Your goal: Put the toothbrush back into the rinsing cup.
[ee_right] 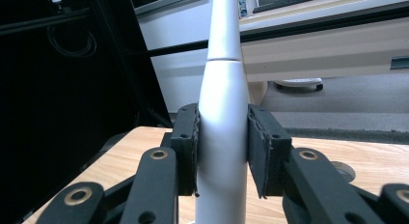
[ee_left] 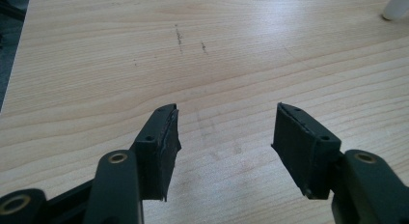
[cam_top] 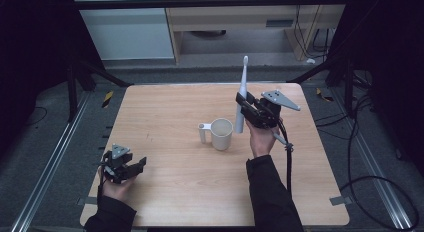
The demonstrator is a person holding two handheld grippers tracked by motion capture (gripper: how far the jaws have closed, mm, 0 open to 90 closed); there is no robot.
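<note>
On a pale wooden table (cam_top: pixel 165 187) in a dim workshop, your right gripper (cam_top: pixel 248 108) clamps a white electric toothbrush (cam_top: pixel 241 99) upright beside a white handled mug (cam_top: pixel 220 134), seemingly ready for dropping in, while your left gripper (cam_top: pixel 131 168) rests open, empty.

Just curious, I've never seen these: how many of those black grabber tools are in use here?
2: the left gripper rests open near the table's front-left; the right gripper holds a white toothbrush upright beside the mug.

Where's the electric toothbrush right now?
In the high view the electric toothbrush stands upright right of table centre, clamped in the right gripper, just right of the white mug, brush head up.
</note>
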